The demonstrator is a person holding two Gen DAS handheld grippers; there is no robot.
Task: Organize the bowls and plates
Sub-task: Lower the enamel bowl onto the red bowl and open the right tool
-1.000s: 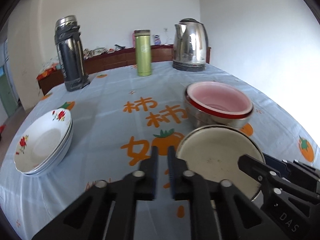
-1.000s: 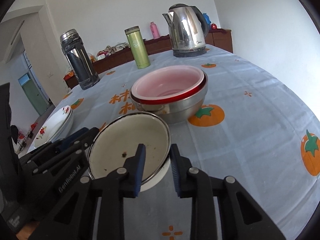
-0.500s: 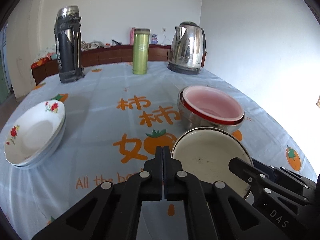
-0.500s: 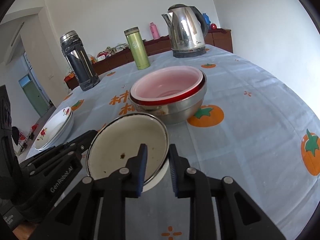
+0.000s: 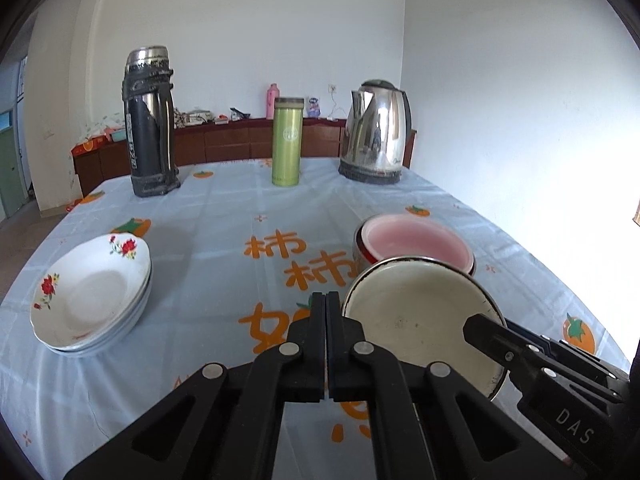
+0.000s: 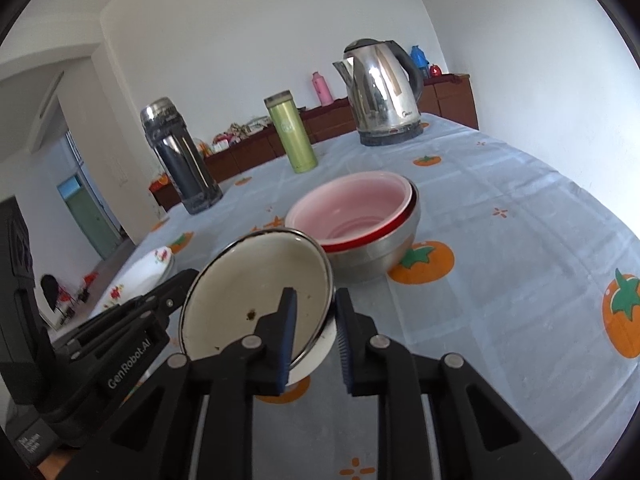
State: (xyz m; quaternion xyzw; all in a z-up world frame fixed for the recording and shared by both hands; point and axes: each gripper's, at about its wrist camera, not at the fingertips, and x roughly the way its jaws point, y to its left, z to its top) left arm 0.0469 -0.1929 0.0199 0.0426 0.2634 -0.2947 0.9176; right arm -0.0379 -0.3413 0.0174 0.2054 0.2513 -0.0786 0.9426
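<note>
Because the right tongs (image 6: 314,334) pinch the tilted enamel bowl (image 6: 256,300) by its rim for nesting, the left tongs (image 5: 326,344) stay fully closed, empty.

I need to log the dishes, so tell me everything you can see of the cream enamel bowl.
The cream enamel bowl is round and shallow, with a thin dark metal rim and dark specks inside. It is empty and tilted. The right hand-held gripper pinches its near rim. It sits in front of the pink bowl.
</note>
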